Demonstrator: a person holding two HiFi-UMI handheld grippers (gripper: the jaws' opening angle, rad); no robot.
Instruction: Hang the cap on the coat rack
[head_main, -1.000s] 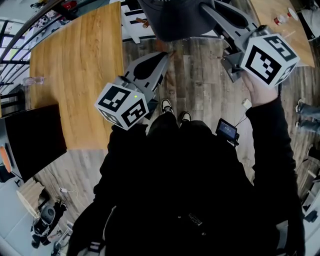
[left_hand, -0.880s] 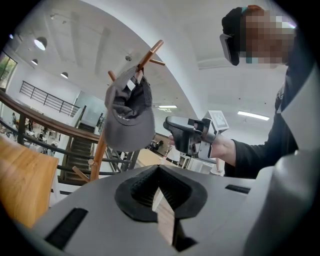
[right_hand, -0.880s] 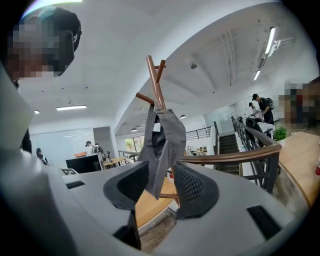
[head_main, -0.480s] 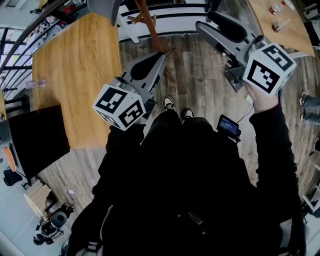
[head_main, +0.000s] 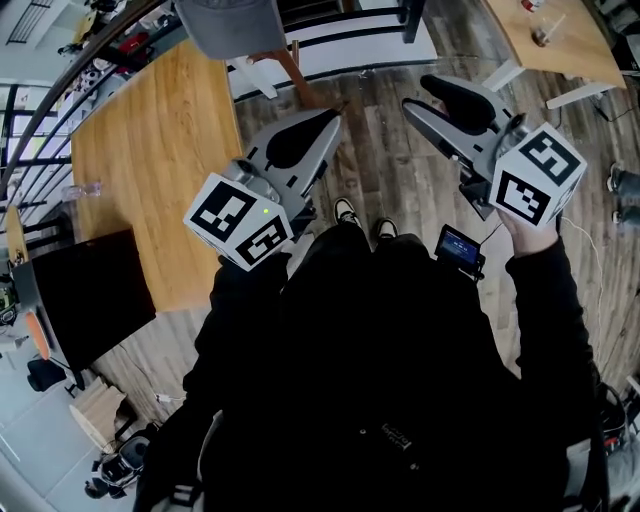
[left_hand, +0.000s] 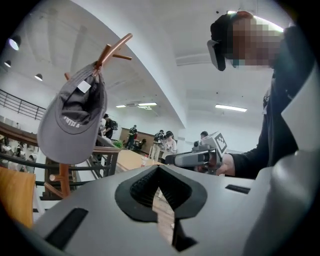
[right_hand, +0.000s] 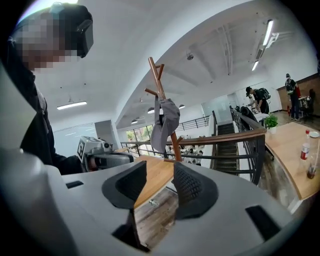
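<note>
The grey cap (head_main: 225, 25) hangs on a peg of the wooden coat rack (head_main: 290, 70), clear of both grippers. In the left gripper view the cap (left_hand: 70, 125) shows its underside below the forked top of the rack (left_hand: 107, 50). Seen from the right gripper view, the cap (right_hand: 165, 122) droops against the rack's pole (right_hand: 156, 80). My right gripper (head_main: 428, 95) (right_hand: 160, 165) is open, with nothing between its pads, and stands back from the rack. My left gripper (head_main: 325, 118) (left_hand: 159, 167) is shut and empty, lower and to the left.
A long wooden table (head_main: 150, 170) lies at the left, with a dark screen (head_main: 70, 290) at its near end. A second table with bottles (right_hand: 295, 150) stands at the right. A railing (right_hand: 225, 140) runs behind the rack. Several people stand far off.
One second ago the right gripper held the cap up at the rack. Since then it has let go and drawn back, and the cap stays on the peg. The left gripper barely moved.
</note>
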